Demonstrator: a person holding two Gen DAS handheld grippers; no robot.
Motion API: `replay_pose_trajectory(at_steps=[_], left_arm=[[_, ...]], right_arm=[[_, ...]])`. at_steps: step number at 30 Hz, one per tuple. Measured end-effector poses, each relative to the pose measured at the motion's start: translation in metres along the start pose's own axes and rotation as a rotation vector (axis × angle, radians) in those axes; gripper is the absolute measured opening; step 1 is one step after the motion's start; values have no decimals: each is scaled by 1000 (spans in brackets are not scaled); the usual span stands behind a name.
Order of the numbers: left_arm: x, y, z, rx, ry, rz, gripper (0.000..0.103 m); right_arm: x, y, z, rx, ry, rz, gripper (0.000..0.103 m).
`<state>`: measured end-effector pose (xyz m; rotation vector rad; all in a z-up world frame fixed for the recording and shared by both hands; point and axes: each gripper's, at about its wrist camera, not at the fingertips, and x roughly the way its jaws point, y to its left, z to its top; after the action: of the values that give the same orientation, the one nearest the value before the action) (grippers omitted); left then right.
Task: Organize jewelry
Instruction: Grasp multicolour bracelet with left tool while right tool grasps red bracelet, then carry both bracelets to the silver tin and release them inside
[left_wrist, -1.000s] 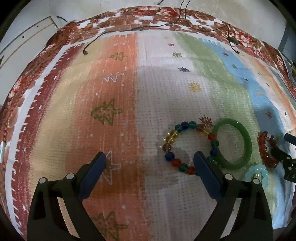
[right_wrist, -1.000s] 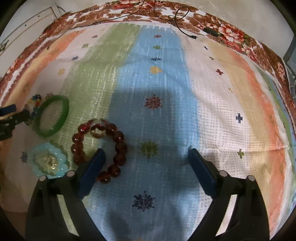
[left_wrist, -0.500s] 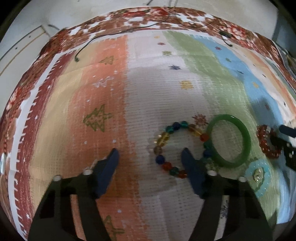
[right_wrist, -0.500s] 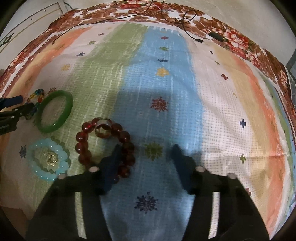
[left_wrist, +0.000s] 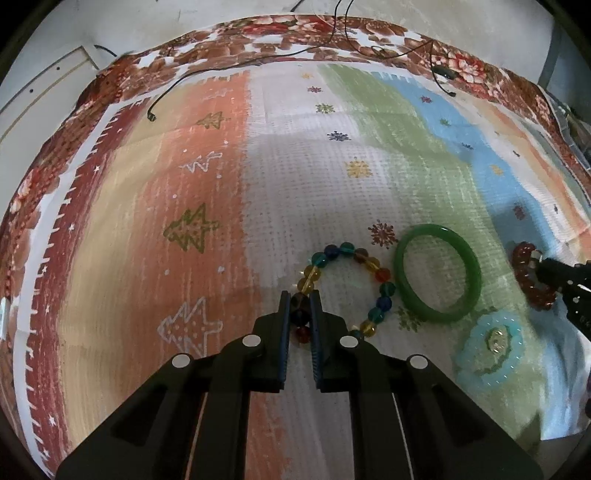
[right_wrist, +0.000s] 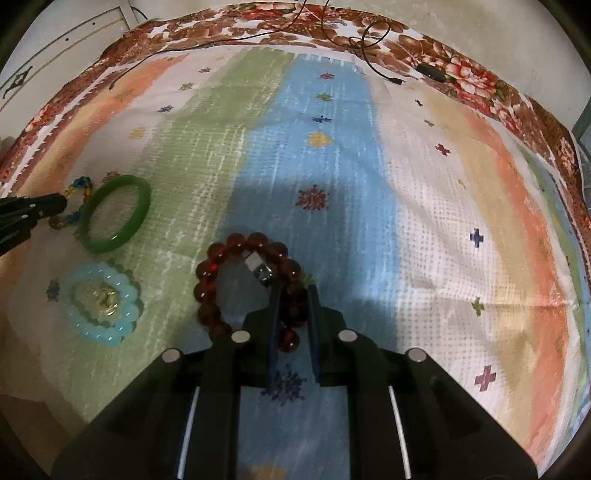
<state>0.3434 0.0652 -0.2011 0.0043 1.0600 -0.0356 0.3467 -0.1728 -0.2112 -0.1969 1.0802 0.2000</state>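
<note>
- The left gripper (left_wrist: 300, 295) is pinching the bracelet of many colours (left_wrist: 347, 288); a dark bead sits tight between its two blue pads
- That bracelet lies flat on the white stripe of the cloth (left_wrist: 207, 177), and its far side touches the green bangle (left_wrist: 437, 272)
- The right gripper (right_wrist: 292, 291) is pinching the dark red bracelet (right_wrist: 243, 280) on its near right side, with beads squeezed between the pads
- The red bracelet rests where the green stripe meets the blue stripe, and a small silver piece (right_wrist: 258, 269) sits on it just past the gripper's tips
- The green bangle lies flat on the green stripe, between the two bracelets
- A pale blue bead ring (right_wrist: 101, 302) with a gold charm in its middle lies near the bangle, closer to me, and beside the red bracelet without touching it
- Thin black wires (right_wrist: 373, 48) trail along the far flowery edge of the cloth
</note>
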Motion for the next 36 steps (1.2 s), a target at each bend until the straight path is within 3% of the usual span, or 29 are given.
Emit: replay_pose_trajectory(at_steps=[19,36], left_arm=[[-85,-9,-11,0,-71,-55,9],[-153,-36,-40,54,-141,-90,9]], right_arm=[[-82,28,-11,-46,-67,28,15],[-149,50,-31,-57,-121,58,15]])
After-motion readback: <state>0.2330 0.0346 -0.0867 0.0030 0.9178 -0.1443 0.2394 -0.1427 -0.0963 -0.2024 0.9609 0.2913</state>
